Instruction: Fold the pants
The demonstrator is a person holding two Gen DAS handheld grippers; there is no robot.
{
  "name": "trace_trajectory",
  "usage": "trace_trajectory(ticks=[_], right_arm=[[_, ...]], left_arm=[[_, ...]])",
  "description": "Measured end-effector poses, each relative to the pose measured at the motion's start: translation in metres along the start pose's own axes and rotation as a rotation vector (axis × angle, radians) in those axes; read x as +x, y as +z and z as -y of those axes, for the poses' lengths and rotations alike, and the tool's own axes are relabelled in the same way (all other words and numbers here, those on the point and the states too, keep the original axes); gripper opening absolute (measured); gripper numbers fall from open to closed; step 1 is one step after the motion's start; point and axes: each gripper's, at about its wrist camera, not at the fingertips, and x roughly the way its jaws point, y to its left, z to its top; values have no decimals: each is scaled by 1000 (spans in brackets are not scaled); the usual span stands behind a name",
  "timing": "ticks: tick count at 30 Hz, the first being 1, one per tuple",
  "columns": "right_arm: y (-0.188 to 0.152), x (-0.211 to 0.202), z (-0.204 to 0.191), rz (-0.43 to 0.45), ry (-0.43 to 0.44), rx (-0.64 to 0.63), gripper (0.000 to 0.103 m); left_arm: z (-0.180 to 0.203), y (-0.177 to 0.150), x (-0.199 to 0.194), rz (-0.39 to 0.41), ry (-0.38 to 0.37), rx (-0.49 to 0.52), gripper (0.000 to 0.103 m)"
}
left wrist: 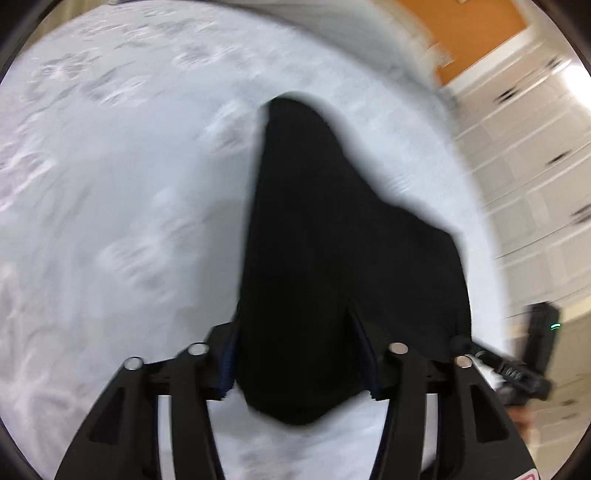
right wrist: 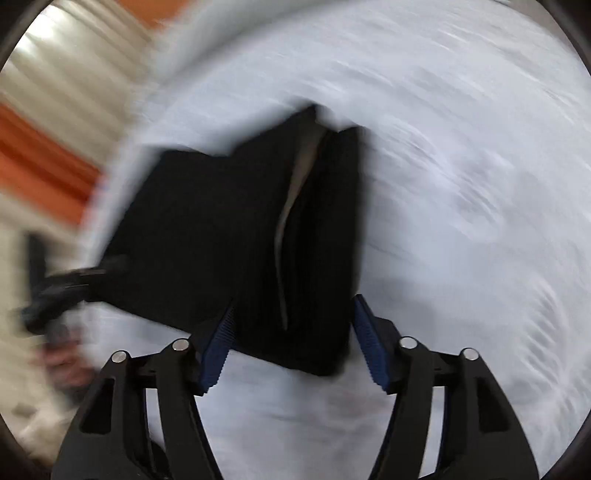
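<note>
Black pants (left wrist: 325, 240) lie folded on a white patterned bedspread (left wrist: 110, 184). My left gripper (left wrist: 295, 332) points down over their near end. Its jaws stand about half wide with the dark cloth filling the gap, and I see no pinch. In the right wrist view the pants (right wrist: 207, 221) show a pale lining strip along a fold. My right gripper (right wrist: 293, 325) straddles their near corner, open, with its left pad against the cloth and its right pad just clear. Each view catches the other gripper at the pants' far side, the right one (left wrist: 532, 354) and the left one (right wrist: 59, 288). Both views are blurred.
The bedspread (right wrist: 461, 184) stretches wide around the pants. Past the bed's edge are cream panelled cabinet doors (left wrist: 535, 166) and an orange wall patch (left wrist: 476, 33). A person's hand (right wrist: 62, 362) shows blurred at the left.
</note>
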Motion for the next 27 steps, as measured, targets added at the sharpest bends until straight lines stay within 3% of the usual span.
trace_trajectory(ticks=[3,4,5,7,8,11,12,13,14,15,17,18,19,21,22,24,25,27], right_arm=[[9,-34,-15,180,-28,-55,70],[12,-37,-20,206,-24,-70,70],[19,-34,-27,211,-3,-80,70],[31,-15,-38,183,-2,-90,67],[35,-3,-41,168,-25,-98,60],[43,33,-51,133,-98,-125,49],[47,39,-55,141,-87,-134,36],[50,37,-58,157,-75,-137,34],[50,23,-70,211,-74,-166,13],[50,5,-80,253,-63,-207,4],[45,-26,-93,327,-55,-253,3],[44,-25,-90,327,-97,-260,4],[44,-15,-81,289,-151,-254,5],[42,25,-42,129,-216,-138,9],[42,22,-33,152,-172,-83,9],[44,-1,-41,219,-163,-85,12],[42,-22,-57,316,-174,-148,12],[41,-40,-84,400,-157,-243,13]], left_arm=[[5,-3,-29,155,30,29,59],[13,-3,-47,255,48,59,74],[19,-3,-60,340,57,79,86],[33,-3,-71,442,69,112,87],[38,2,-69,451,74,126,87],[55,5,-48,414,104,165,87],[58,8,-37,392,108,171,87],[62,9,-24,357,120,179,87],[63,13,-18,339,129,186,87],[62,12,-13,329,139,190,87],[62,6,-14,333,140,197,87],[63,6,-15,334,147,205,87],[63,5,-13,327,178,223,87],[60,6,-1,293,266,243,87],[56,8,10,251,316,239,87],[47,11,22,191,323,194,87],[43,12,22,183,306,171,87],[41,13,19,193,289,150,87]])
